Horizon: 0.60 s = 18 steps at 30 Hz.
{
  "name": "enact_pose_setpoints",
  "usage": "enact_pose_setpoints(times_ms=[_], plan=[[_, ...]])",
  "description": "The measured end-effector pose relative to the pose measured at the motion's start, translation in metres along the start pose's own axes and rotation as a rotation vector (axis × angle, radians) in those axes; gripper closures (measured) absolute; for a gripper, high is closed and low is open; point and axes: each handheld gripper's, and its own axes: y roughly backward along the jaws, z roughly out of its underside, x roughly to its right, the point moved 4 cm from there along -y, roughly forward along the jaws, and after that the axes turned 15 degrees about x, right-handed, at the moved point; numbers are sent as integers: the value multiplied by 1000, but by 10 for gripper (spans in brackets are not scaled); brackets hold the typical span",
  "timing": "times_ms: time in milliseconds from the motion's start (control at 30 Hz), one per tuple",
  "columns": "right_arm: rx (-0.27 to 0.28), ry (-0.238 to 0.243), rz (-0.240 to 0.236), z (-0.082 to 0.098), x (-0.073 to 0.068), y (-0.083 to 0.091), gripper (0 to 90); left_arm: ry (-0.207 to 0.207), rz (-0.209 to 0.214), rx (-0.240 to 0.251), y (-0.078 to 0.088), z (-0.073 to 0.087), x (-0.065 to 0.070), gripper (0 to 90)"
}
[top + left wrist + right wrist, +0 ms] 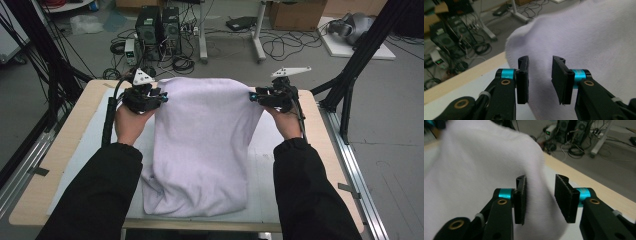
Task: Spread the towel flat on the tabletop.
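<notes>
- 1 pale lilac garment (202, 150), looking like a sweater, is lying on the worktop (70, 145), and its far edge is standing lifted between the 2 claws, probably so that this edge can be folded or pulled flat.
- The left claw (162, 98) is staying at the far left corner of the garment; in the left gripper view its jaws are standing apart, with the cloth (584, 42) behind the gap and no pad pressing on it.
- The right claw (253, 96) is staying at the far right corner; its jaws are also parted, and the cloth (474, 170) is only brushing the left pad (521, 198), so nothing is being gripped.
- I am judging that each claw is taking 1 corner so the cloth is staying even and is not twisting.
- I am counting 1 garment, 2 claws, 2 hands and 1 white mat (97, 130) under the garment.
</notes>
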Motion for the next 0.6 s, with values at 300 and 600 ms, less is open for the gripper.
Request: enact_pose_setpoints(times_ms=[300,600], plan=[[-180,-10,-89,85,-21,-1,504,59,152,-112,21,71,19,587],[-159,-34,-238,123,-60,36,502,28,255,-120,62,109,50,558]])
